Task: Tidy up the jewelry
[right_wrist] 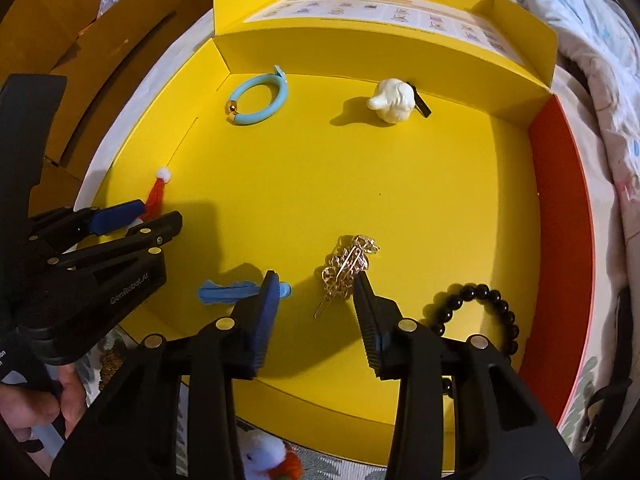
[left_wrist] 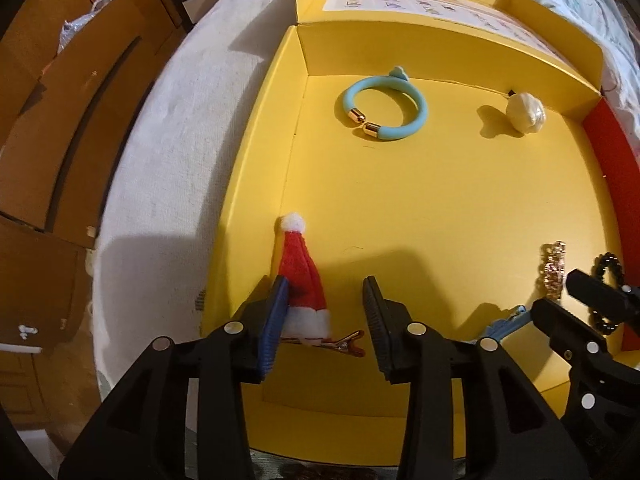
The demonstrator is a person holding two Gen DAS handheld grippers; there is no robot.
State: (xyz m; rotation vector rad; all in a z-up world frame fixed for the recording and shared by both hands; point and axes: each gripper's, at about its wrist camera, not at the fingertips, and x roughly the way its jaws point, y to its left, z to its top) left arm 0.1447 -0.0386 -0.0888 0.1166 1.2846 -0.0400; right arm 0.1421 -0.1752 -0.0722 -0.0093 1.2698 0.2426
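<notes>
A yellow box (left_wrist: 400, 200) holds the jewelry. My left gripper (left_wrist: 326, 292) is open, its jaws around a red Santa-hat hair clip (left_wrist: 304, 280) at the box's near left; the left pad touches the hat. My right gripper (right_wrist: 316, 284) is open over a gold filigree hair clip (right_wrist: 344, 268). A blue hair clip (right_wrist: 228, 292) lies just left of it, a black bead bracelet (right_wrist: 492, 312) to the right. A light blue bangle (left_wrist: 384, 106) and a cream clip (left_wrist: 526, 114) lie at the far side.
The box lid (left_wrist: 420, 4) stands open at the back. The right wall is red (right_wrist: 560, 200). The box sits on a white cloth (left_wrist: 168, 140) beside brown wooden furniture (left_wrist: 60, 100). A white and orange plush item (right_wrist: 268, 460) lies in front of the box.
</notes>
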